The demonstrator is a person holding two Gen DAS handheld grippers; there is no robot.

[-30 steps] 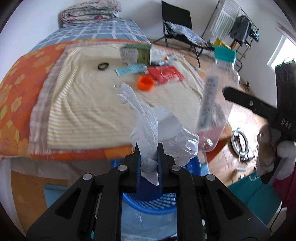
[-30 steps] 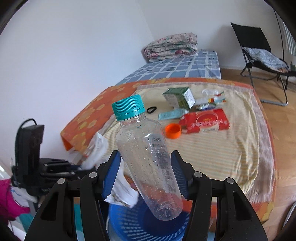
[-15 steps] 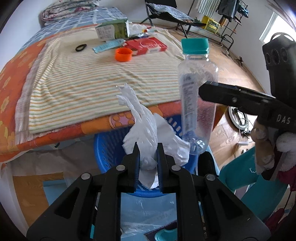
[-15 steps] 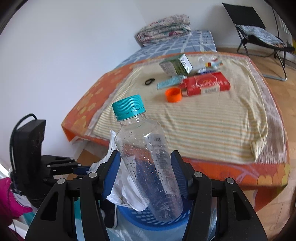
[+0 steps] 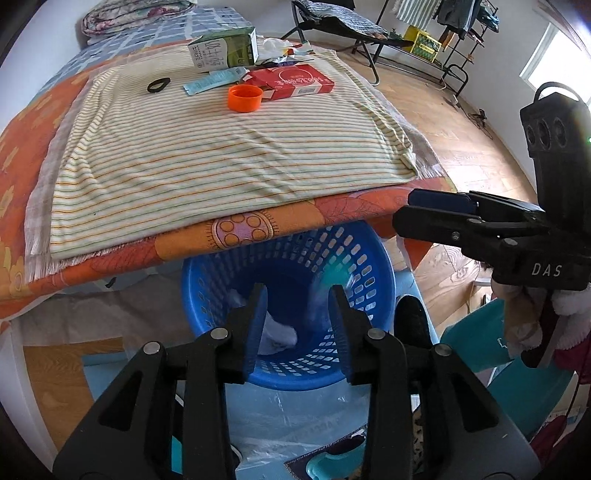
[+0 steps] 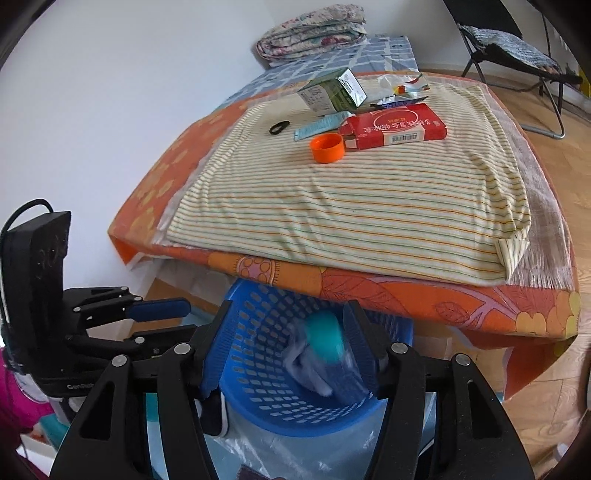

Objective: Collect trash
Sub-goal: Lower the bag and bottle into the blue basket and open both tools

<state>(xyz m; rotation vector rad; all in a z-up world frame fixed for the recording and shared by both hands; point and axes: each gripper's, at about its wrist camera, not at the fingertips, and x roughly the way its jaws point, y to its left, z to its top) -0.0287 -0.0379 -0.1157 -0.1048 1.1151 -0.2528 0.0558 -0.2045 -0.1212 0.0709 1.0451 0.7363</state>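
A blue perforated basket (image 5: 373,258) stands on the floor under the bed's front edge. My left gripper (image 5: 298,295) hangs over it, its jaws opening with nothing between the pads. The white plastic bag (image 5: 277,334) lies inside the basket. My right gripper (image 6: 288,310) is also over the basket (image 6: 258,417), jaws opening. The clear bottle with a teal cap (image 6: 325,343) is a blur dropping into the basket, free of the pads. On the striped sheet lie an orange cap (image 5: 245,98), a red box (image 5: 295,79), a green carton (image 5: 223,50) and a blue wrapper (image 5: 214,79).
A black hair tie (image 5: 158,85) and crumpled wrappers (image 5: 284,46) lie on the bed. A folded quilt (image 6: 314,31) sits at its far end. A folding chair (image 5: 340,22) and a drying rack (image 5: 454,22) stand on the wooden floor beyond. Clear plastic sheeting (image 6: 295,454) lies under the basket.
Both grippers sank toward the basket. The left let go of the white bag, which now lies in the basket. The right released the bottle, which is falling in.
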